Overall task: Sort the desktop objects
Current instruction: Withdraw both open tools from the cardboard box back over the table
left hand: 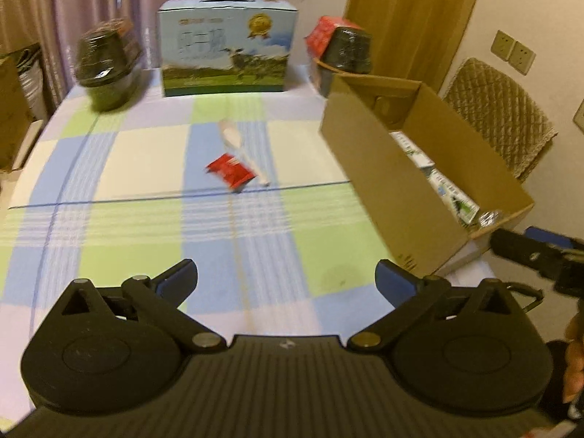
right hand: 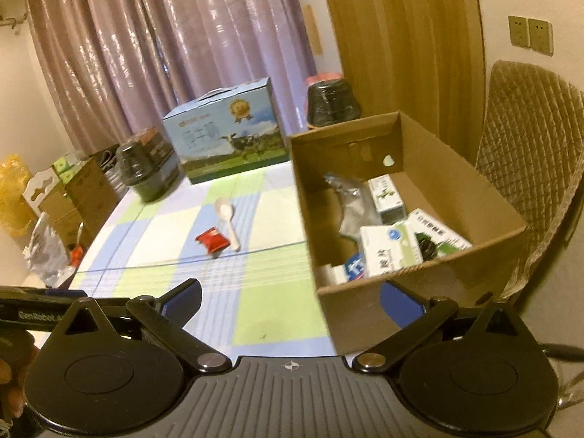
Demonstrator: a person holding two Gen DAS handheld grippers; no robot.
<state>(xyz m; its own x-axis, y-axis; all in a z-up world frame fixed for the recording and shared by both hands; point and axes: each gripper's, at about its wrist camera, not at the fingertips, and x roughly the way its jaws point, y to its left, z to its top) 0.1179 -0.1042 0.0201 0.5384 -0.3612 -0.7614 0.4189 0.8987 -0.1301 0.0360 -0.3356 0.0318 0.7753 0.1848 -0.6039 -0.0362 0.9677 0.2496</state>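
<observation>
A red snack packet lies mid-table beside a white plastic spoon; both also show in the right wrist view, the packet and the spoon. An open cardboard box on the right holds several medicine boxes and a grey bag. My left gripper is open and empty, low over the near table. My right gripper is open and empty, by the box's near corner.
A blue milk carton case stands at the back, with dark wrapped tubs to its left and right. The checked tablecloth covers the table. A quilted chair stands right of the box. Cartons sit on the floor at left.
</observation>
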